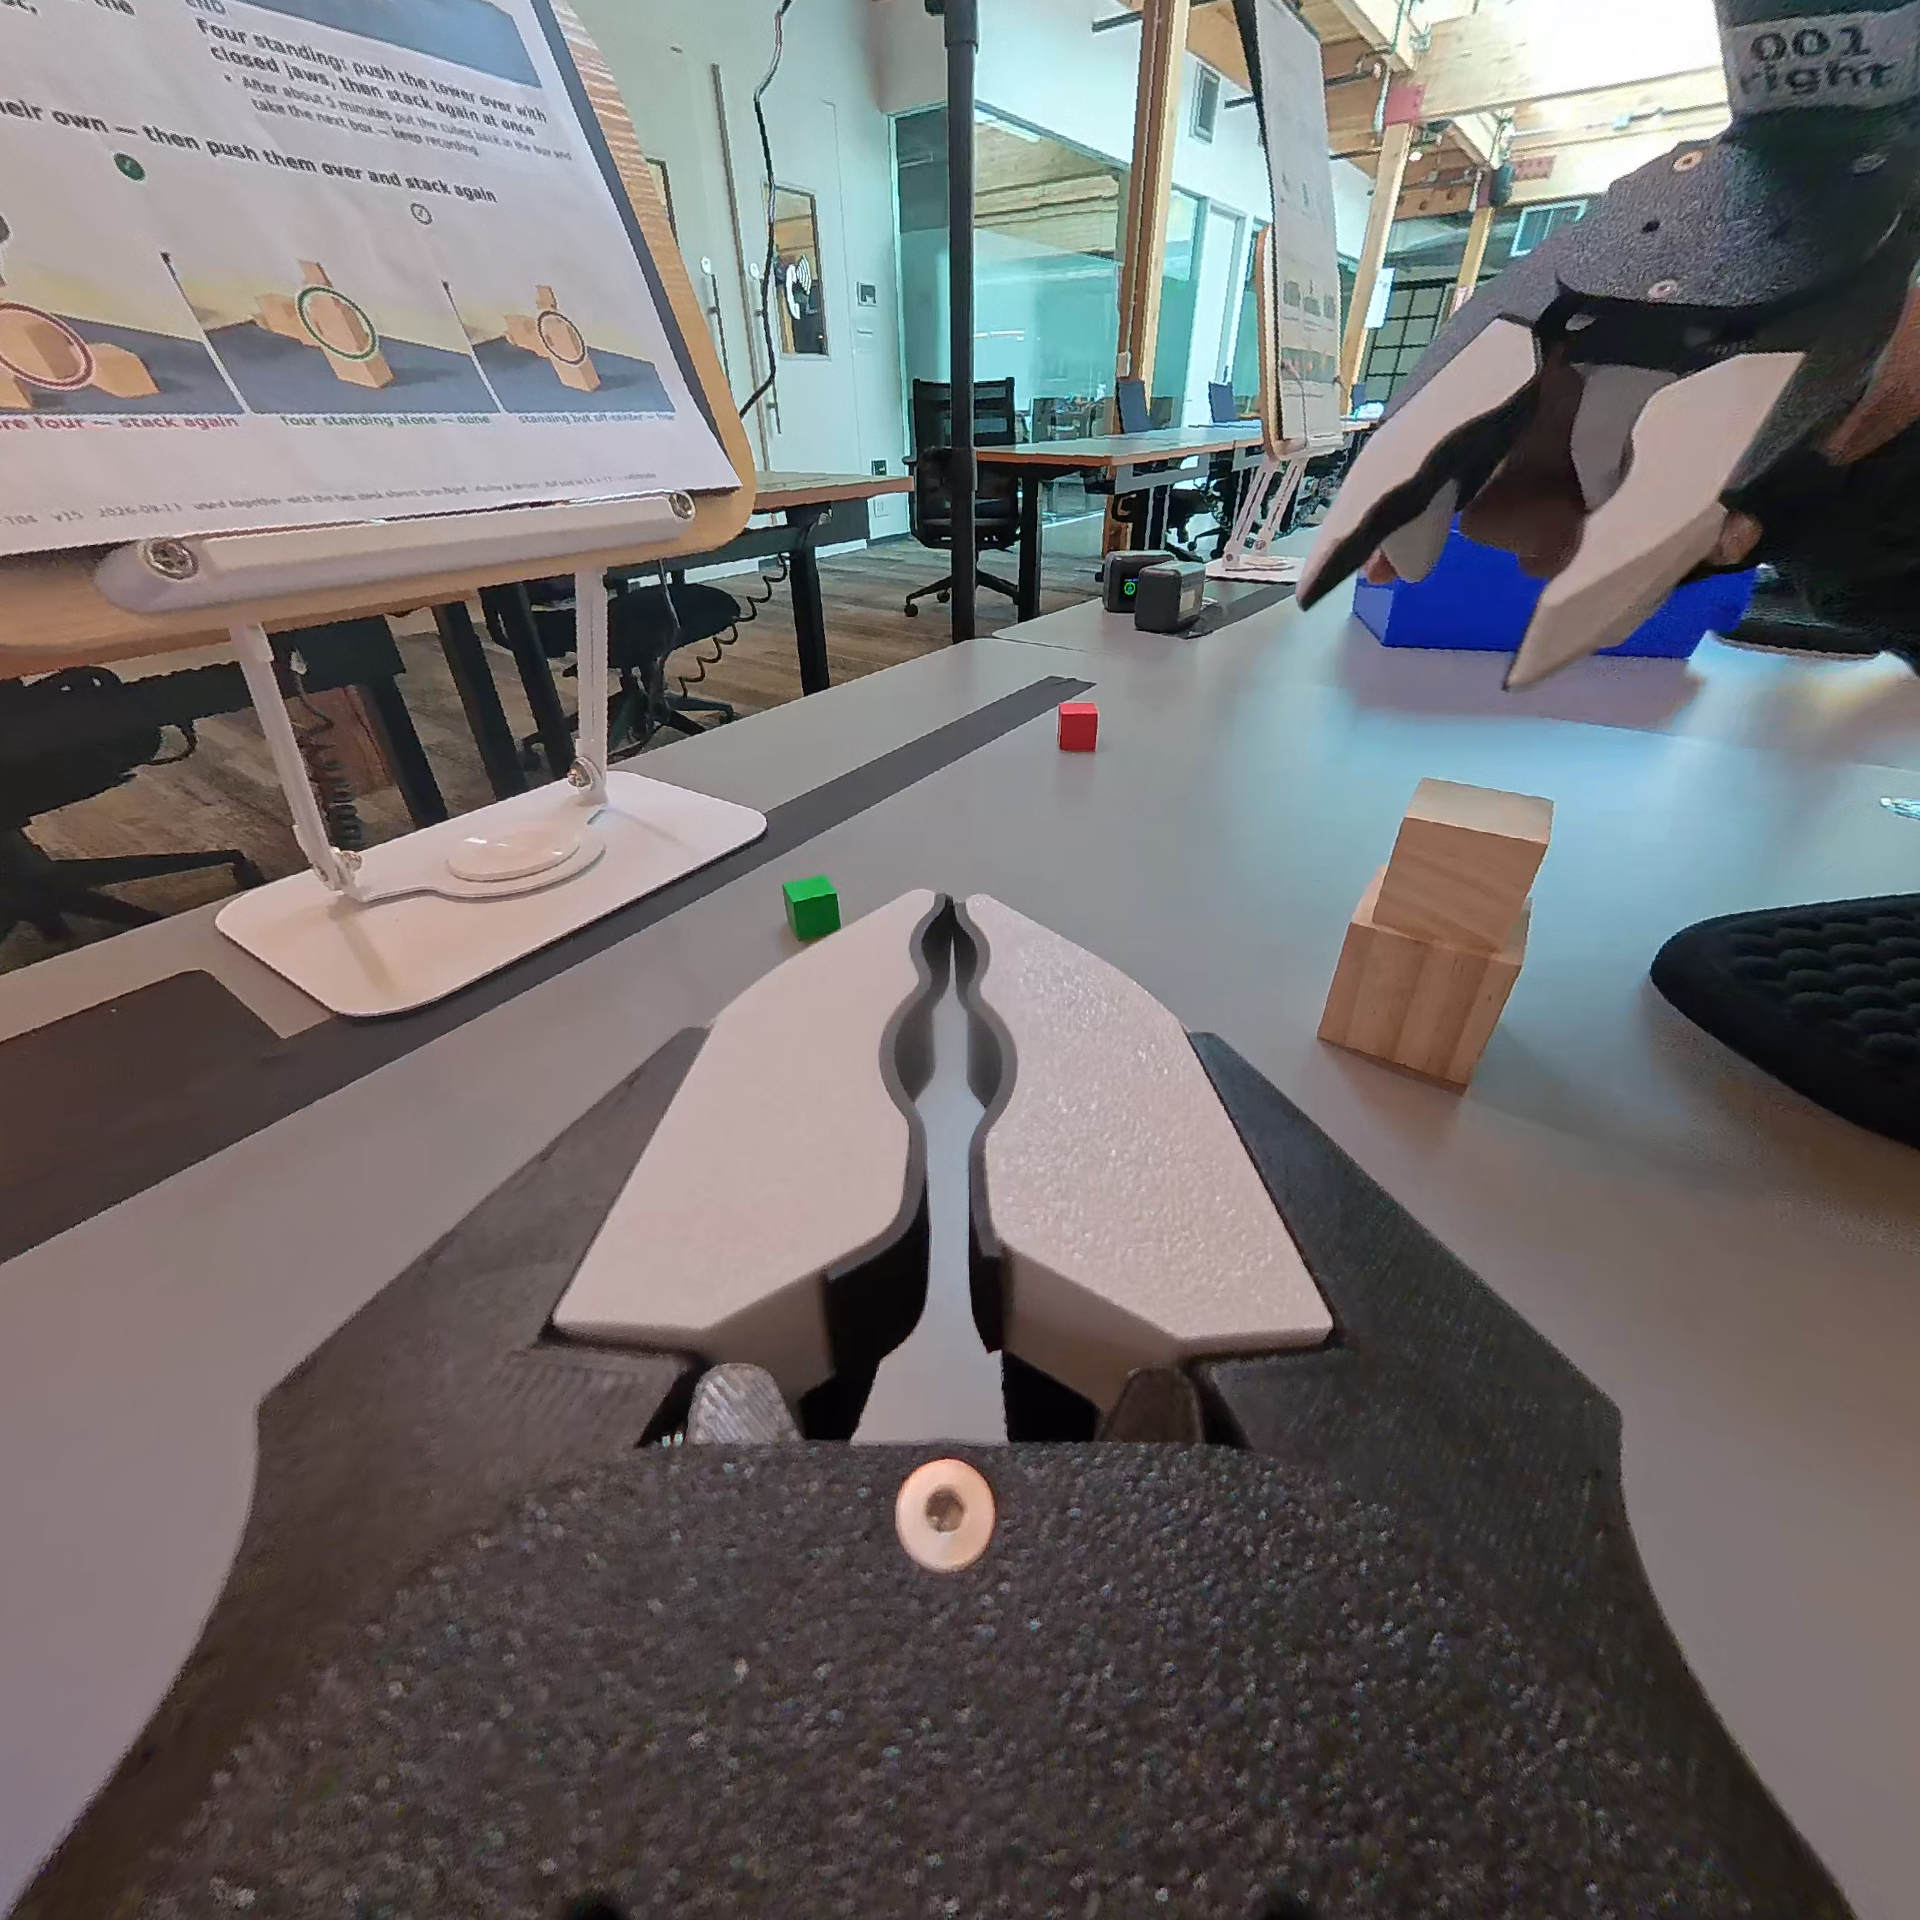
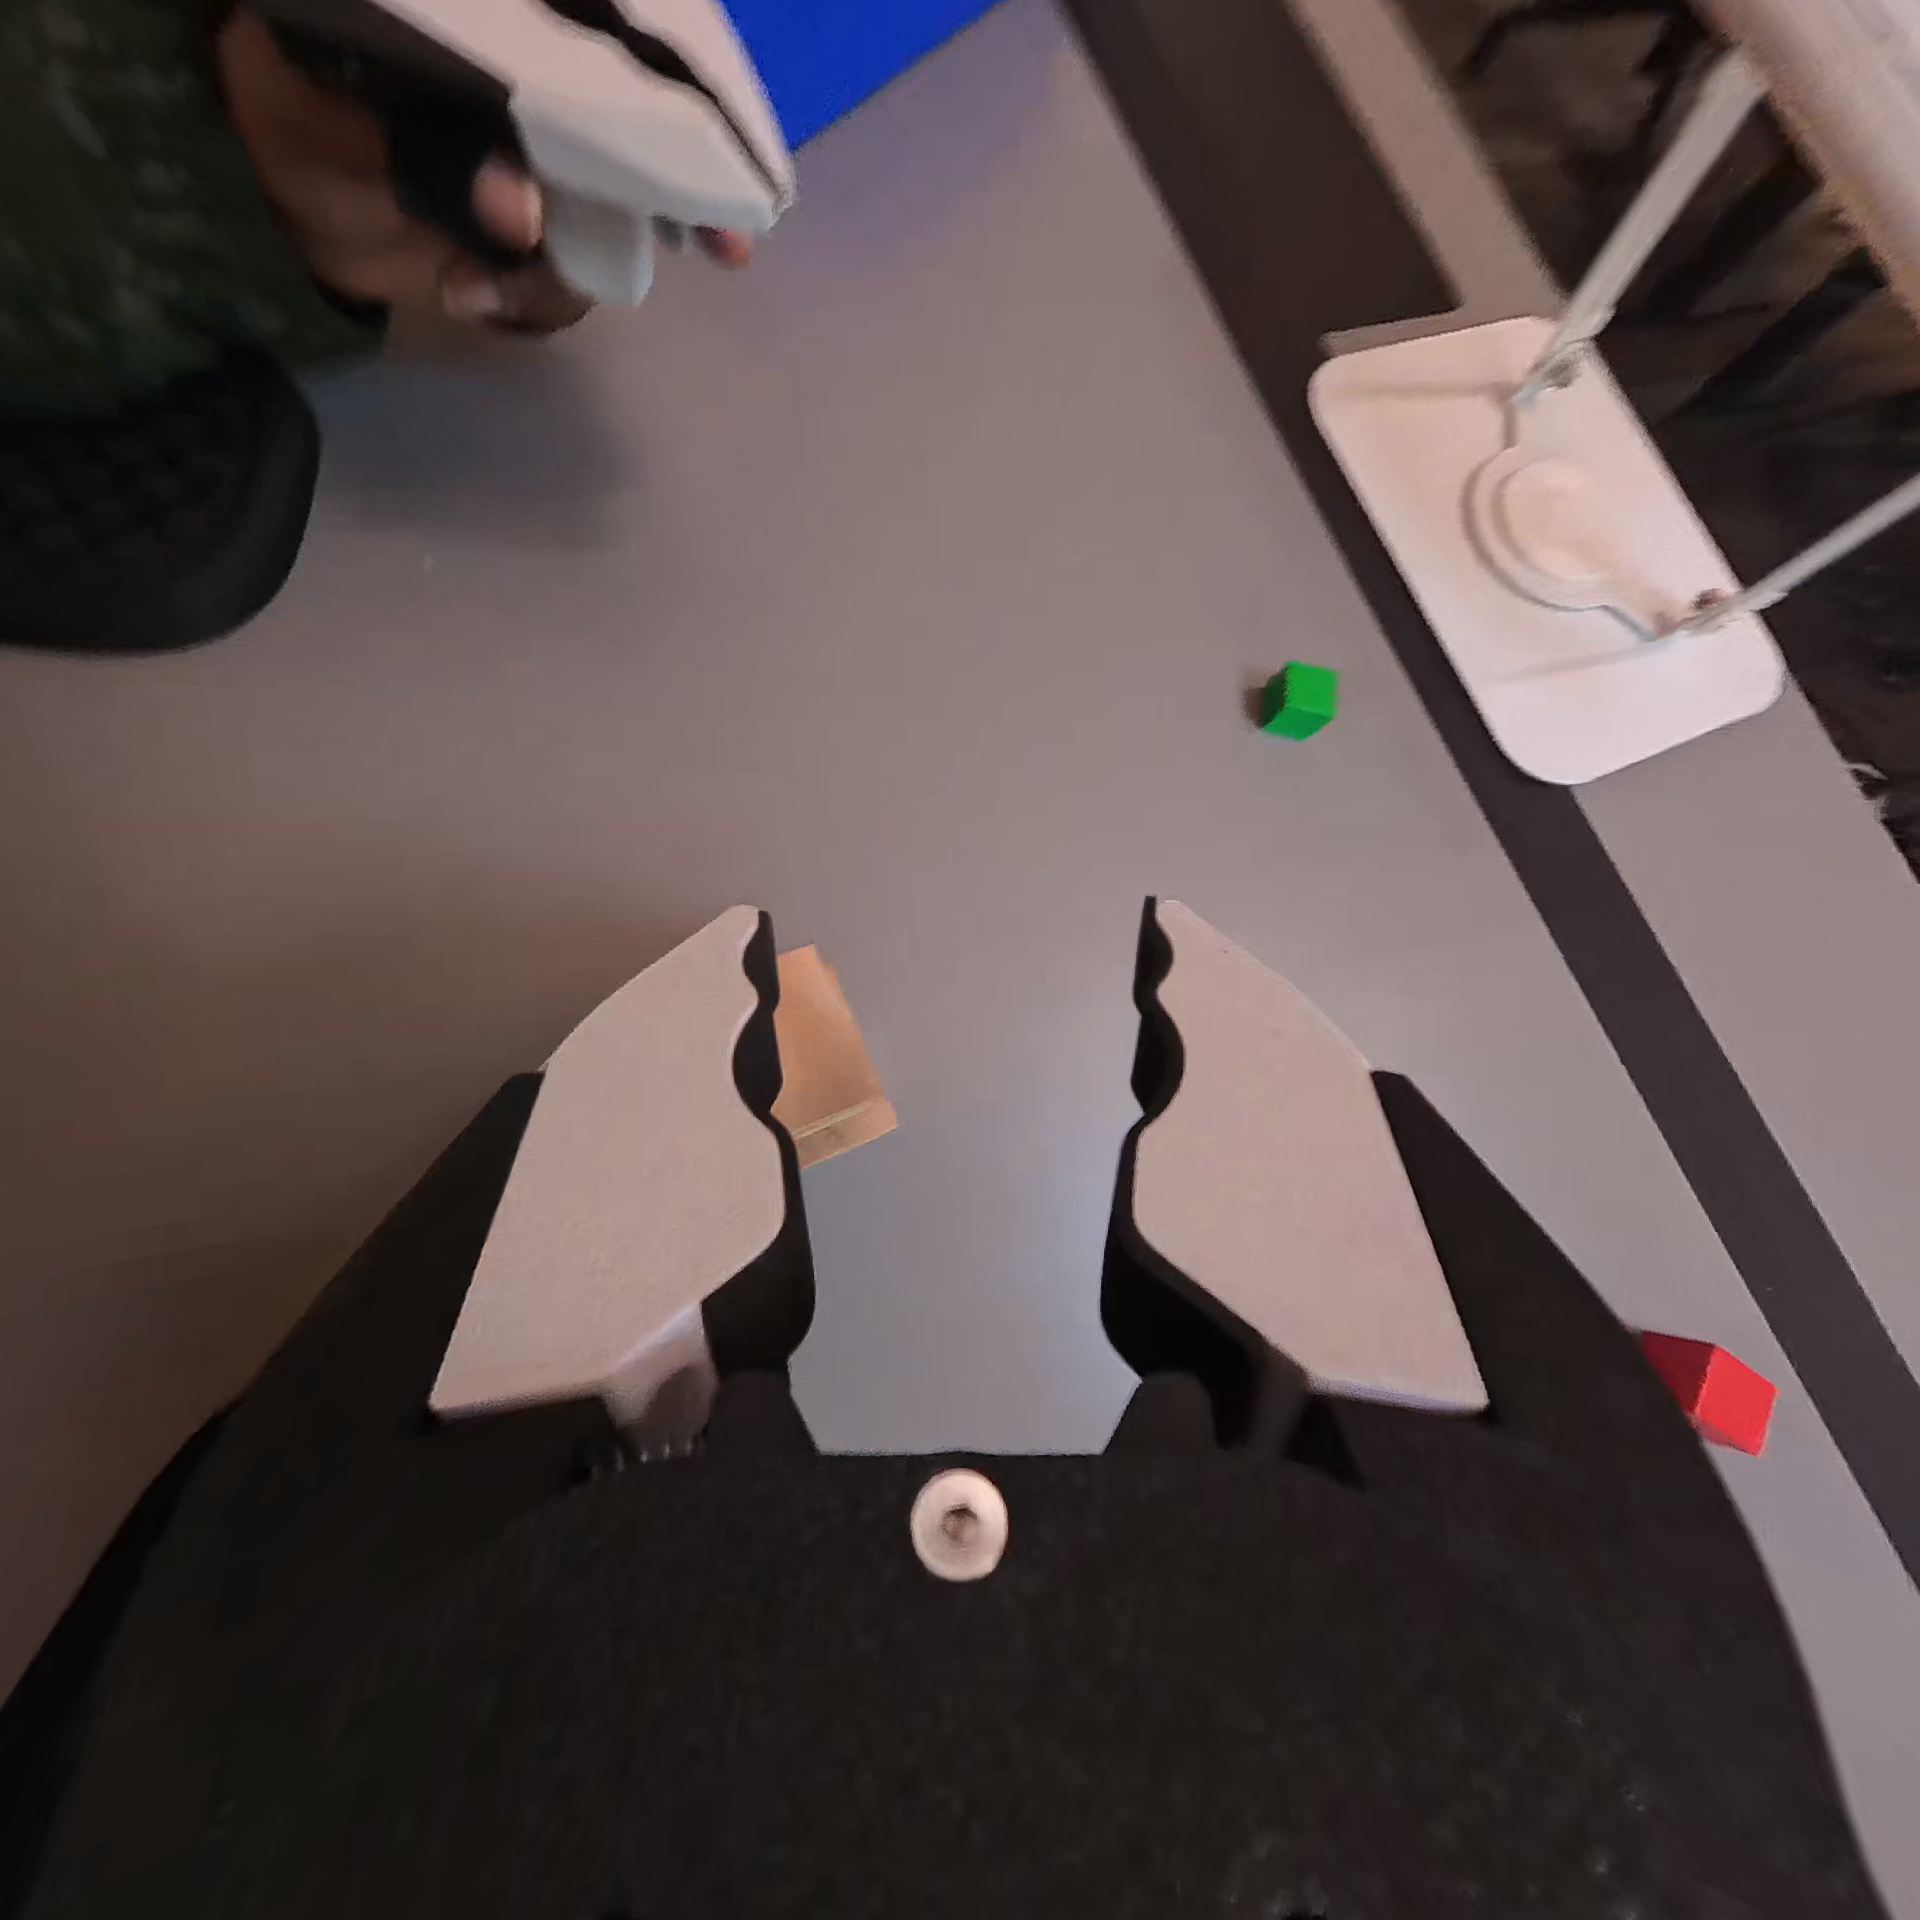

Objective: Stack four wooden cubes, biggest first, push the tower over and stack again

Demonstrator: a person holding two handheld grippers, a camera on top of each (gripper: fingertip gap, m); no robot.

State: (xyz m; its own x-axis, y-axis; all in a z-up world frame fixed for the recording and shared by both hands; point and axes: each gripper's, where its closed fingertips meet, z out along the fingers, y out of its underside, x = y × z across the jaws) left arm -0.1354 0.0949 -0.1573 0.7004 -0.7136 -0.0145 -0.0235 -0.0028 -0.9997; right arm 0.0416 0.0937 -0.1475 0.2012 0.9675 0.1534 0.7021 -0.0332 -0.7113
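Note:
My left gripper (image 1: 951,916) is shut with nothing between its fingers and sits low over the grey table (image 1: 1195,852). A small green cube (image 1: 810,906) lies just left of its tips. A red cube (image 1: 1077,725) lies farther off. Two wooden blocks stand stacked to the right, the upper one (image 1: 1470,868) tilted and off-centre on the lower one (image 1: 1418,992). My right gripper (image 2: 956,914) is open and empty, high above the table. Part of a wooden block (image 2: 831,1060) shows below its left finger. The right gripper also shows in the left wrist view (image 1: 1413,639), raised above the stack.
A white stand base (image 1: 488,894) holds a printed sheet (image 1: 312,260) at the left, beside a dark strip (image 1: 894,769) along the table. A blue bin (image 1: 1455,608) stands at the back right. A black mesh pad (image 1: 1808,997) lies at the right edge. Across from one pair of fingers to the other is roughly 20 cm. Measured from the fingertips, the wooden block (image 2: 831,1060) is 5 cm or so from the right gripper and 20 cm from the left. Both grippers' tips are roughly 20 cm from the small green cube (image 1: 810,906).

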